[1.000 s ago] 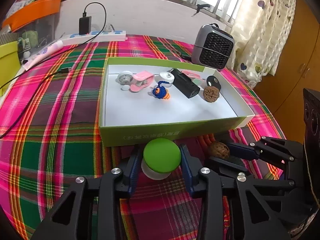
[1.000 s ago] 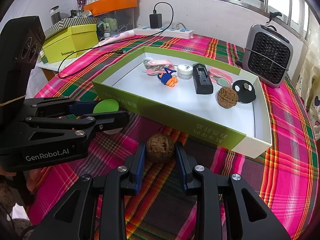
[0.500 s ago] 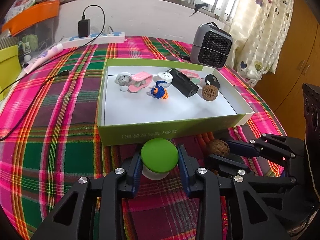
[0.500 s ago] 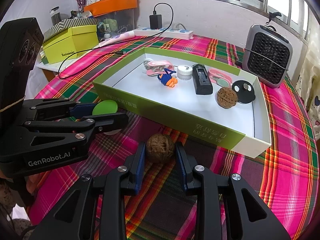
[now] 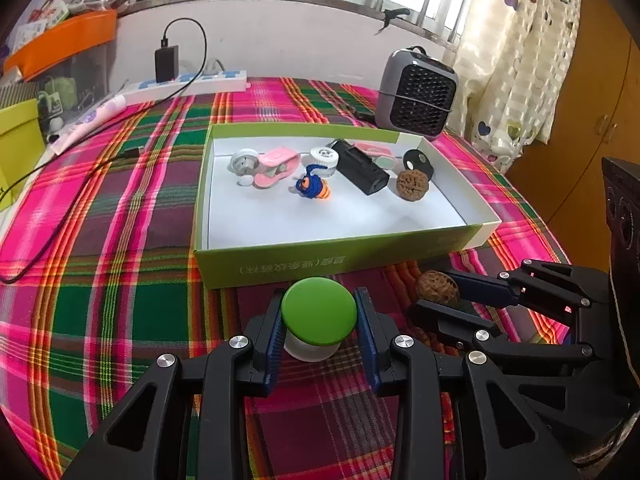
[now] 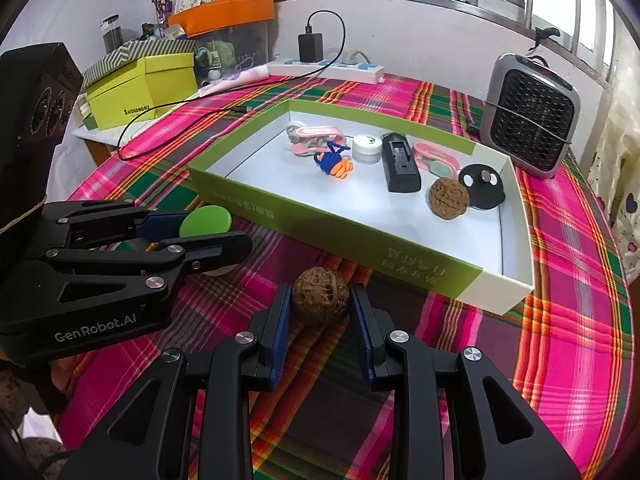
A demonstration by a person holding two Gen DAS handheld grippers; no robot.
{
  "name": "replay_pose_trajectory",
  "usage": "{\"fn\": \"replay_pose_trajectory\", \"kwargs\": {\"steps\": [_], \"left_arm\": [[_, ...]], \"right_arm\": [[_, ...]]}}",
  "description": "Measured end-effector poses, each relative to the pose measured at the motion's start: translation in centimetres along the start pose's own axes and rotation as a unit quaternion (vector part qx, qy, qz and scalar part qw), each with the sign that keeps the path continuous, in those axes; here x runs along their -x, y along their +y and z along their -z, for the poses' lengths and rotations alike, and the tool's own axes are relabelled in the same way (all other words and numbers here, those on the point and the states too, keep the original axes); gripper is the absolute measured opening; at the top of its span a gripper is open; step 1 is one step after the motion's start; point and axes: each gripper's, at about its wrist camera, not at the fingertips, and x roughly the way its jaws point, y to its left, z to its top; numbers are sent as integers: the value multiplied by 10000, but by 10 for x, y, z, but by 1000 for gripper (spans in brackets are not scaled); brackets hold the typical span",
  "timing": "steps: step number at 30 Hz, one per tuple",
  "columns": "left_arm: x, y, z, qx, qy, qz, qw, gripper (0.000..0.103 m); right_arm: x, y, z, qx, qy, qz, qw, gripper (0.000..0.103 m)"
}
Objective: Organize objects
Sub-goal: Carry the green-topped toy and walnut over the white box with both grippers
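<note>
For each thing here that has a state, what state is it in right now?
Left tongs: shut on the green-lidded jar, lid on.
Right tongs: shut on the loose walnut.
Green box: open, no lid, a second walnut inside.
Small white jar: in the box, capped.
Charger: plugged into the power strip.

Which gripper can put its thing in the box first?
Probably the right. The right gripper is shut on the walnut; the left gripper's pads barely meet the green-lidded jar. Both sit by the box.
</note>
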Motion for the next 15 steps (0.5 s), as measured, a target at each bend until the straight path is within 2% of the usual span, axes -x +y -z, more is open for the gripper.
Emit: {"fn": "replay_pose_trajectory", "kwargs": {"steps": [15], "left_arm": [[17,-8,-4,-130,-186,-65,9997,31]], "right_arm": [[15,-5,-3,-15,-166,7,9999,30]]}}
